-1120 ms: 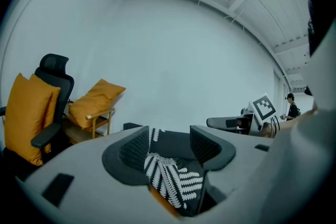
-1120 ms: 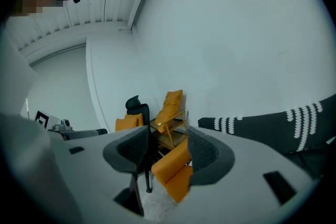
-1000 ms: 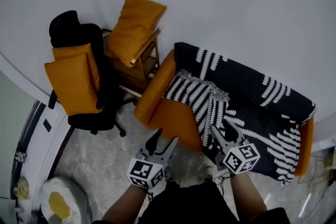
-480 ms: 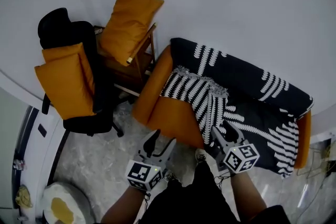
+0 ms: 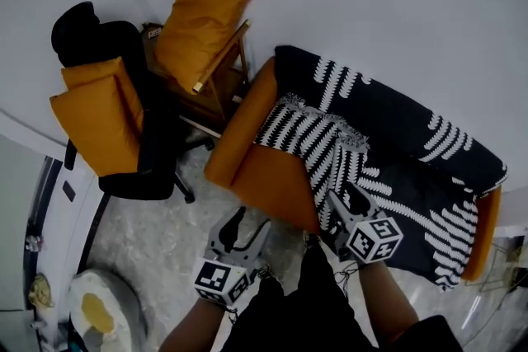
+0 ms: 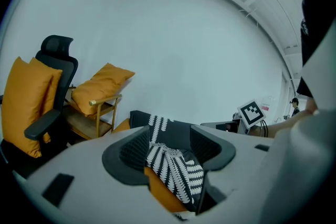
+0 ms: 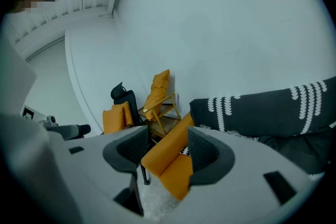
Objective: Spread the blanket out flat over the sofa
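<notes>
A black blanket with white fern print (image 5: 396,136) covers the back and seat of the orange sofa (image 5: 247,128). A bunched fold (image 5: 318,148) lies at its left end, and the sofa's left arm and front corner are bare. My right gripper (image 5: 346,199) hangs open above the blanket's front edge near that fold, nothing between its fingers. My left gripper (image 5: 247,225) is open over the floor in front of the bare corner. The left gripper view shows its jaws (image 6: 169,152) empty, with the blanket (image 6: 176,170) beyond. In the right gripper view the gripper (image 7: 164,152) frames the sofa arm (image 7: 170,157).
A black office chair (image 5: 144,152) with orange cushions (image 5: 95,115) stands left of the sofa. Between them is a wooden chair (image 5: 216,86) bearing another orange cushion (image 5: 202,16). A white wall runs behind. A round white thing (image 5: 99,313) sits on the marble floor at the lower left.
Both grippers have sunk a little and edged toward the sofa's front. Their jaws stay open and empty. The blanket lies as before.
</notes>
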`<action>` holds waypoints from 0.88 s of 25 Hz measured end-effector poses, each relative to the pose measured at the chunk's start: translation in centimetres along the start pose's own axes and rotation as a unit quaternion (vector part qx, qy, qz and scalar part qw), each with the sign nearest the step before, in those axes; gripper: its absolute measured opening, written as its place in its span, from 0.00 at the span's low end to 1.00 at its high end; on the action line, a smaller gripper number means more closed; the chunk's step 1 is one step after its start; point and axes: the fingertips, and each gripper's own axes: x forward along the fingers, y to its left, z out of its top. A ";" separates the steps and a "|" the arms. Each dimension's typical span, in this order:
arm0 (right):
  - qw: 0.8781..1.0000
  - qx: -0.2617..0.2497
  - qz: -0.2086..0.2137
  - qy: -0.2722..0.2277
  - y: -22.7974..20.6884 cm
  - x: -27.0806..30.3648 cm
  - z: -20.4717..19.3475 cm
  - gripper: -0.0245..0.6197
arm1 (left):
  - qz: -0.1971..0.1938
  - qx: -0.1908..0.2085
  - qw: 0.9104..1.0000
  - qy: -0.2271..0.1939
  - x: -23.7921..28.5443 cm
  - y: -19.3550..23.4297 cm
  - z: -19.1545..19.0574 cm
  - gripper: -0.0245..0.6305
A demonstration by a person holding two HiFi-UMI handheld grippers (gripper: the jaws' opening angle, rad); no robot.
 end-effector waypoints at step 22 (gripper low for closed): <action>0.989 0.062 -0.054 0.119 -21.0 12.0 -10.7 0.42 | -0.026 -0.045 0.989 0.137 16.7 -2.1 -11.3 0.39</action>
